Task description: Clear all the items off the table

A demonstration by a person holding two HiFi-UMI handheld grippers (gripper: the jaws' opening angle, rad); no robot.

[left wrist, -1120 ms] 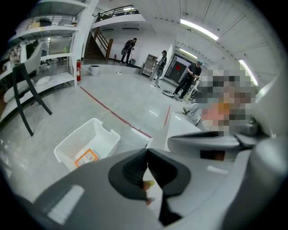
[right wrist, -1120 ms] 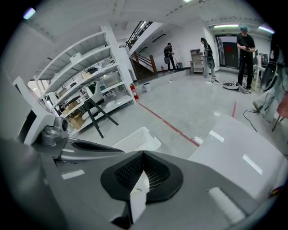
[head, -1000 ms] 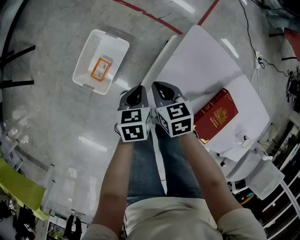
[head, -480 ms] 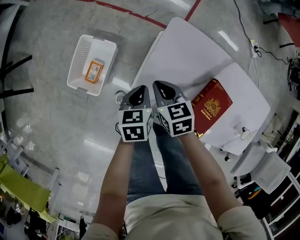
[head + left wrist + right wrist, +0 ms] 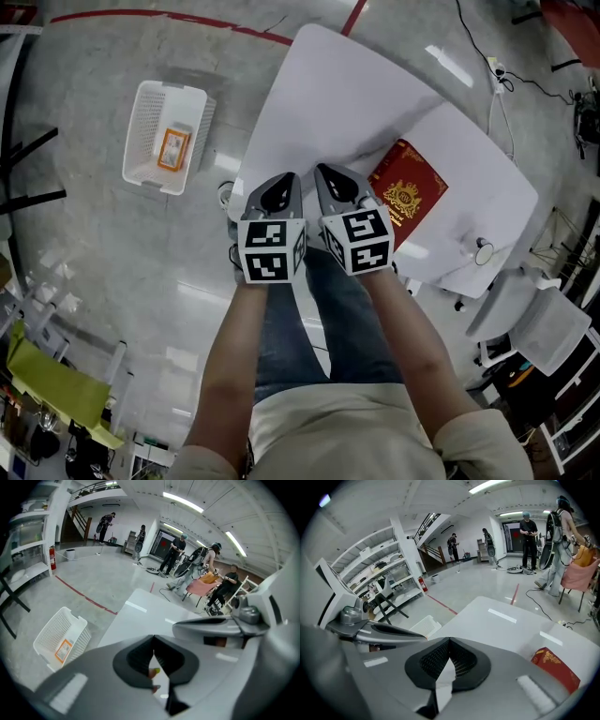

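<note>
A red book point(image 5: 406, 192) with a gold crest lies on the white table point(image 5: 366, 94); the right gripper view shows this book point(image 5: 555, 667) at lower right. Side by side over the table's near edge are my left gripper point(image 5: 284, 180) and right gripper point(image 5: 326, 172). Each is shut with nothing between its jaws. The book is just right of the right gripper, apart from it. A white basket point(image 5: 164, 136) stands on the floor to the left and holds an orange packet point(image 5: 172, 148). The left gripper view shows that basket point(image 5: 61, 637) at lower left.
A small round object point(image 5: 483, 250) sits near the table's right edge. White chairs point(image 5: 548, 328) stand to the right, and cables point(image 5: 502, 70) run over the floor beyond the table. Several people stand far off across the hall point(image 5: 529, 529). Grey floor lies between basket and table.
Both grippers have moved together from over the floor to the table's near edge, staying shut. The book now lies closer to the right gripper, and the basket sits farther to the left.
</note>
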